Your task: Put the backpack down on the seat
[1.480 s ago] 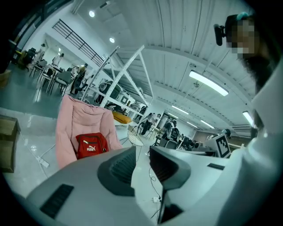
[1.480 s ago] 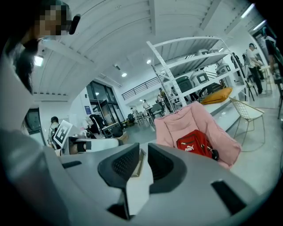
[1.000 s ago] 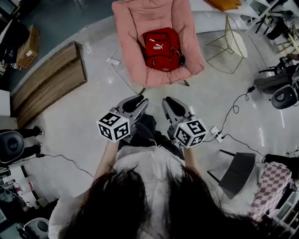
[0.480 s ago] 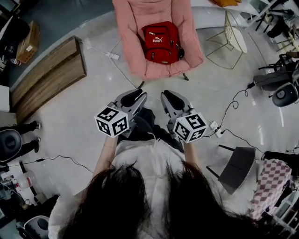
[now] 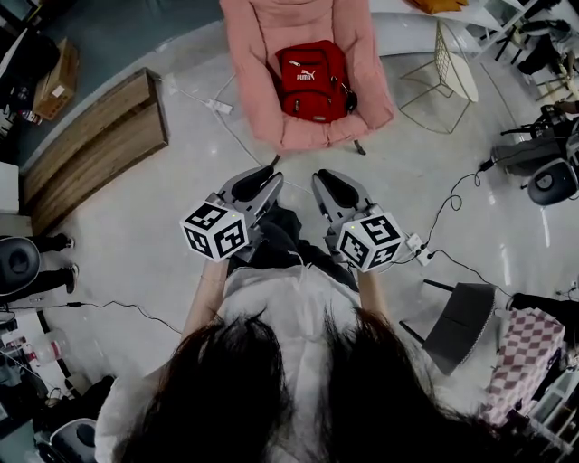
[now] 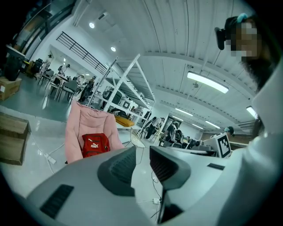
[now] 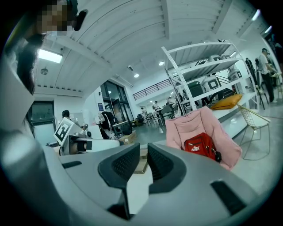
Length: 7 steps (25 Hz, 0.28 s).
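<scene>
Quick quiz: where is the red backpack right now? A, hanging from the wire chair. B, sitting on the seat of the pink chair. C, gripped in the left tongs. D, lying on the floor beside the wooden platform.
B: the red backpack sits on the seat of the pink chair, well clear of the left tongs and right tongs, both of which are empty.

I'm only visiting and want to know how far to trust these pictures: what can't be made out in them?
- Head view: the top of the pink chair is cut off by the upper edge.
- Head view: the underside of the red backpack is hidden against the chair's seat.
- Head view: the orange cushion is mostly cut off by the upper edge.
- Left gripper view: the distant people are too small to tell what they do.
</scene>
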Available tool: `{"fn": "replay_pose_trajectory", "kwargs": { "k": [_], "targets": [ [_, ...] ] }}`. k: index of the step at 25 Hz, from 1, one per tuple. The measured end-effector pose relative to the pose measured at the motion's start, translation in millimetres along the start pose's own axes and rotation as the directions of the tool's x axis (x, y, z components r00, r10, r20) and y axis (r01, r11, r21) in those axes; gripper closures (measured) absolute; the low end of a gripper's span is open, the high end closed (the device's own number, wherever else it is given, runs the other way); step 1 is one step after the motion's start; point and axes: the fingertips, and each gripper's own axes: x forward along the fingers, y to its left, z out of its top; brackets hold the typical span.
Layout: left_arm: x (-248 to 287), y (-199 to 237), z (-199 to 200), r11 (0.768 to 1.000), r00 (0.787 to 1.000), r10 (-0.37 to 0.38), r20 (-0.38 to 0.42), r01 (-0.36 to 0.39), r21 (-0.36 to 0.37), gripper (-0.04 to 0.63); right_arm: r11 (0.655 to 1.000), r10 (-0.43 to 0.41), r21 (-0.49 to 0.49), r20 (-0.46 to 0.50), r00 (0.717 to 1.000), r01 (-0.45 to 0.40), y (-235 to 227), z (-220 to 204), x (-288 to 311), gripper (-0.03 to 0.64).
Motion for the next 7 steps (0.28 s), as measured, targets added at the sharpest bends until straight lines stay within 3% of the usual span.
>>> {"fn": "replay_pose_trajectory", "kwargs": {
  "k": [7],
  "targets": [
    [4.9, -0.6, 0.5, 1.000, 1.000, -0.002, 0.003, 0.002, 0.008, 0.488, 1.000, 0.001, -0.013, 0.004, 1.000, -0.001, -3.8, 3.0, 0.0, 0.549]
  ]
}}
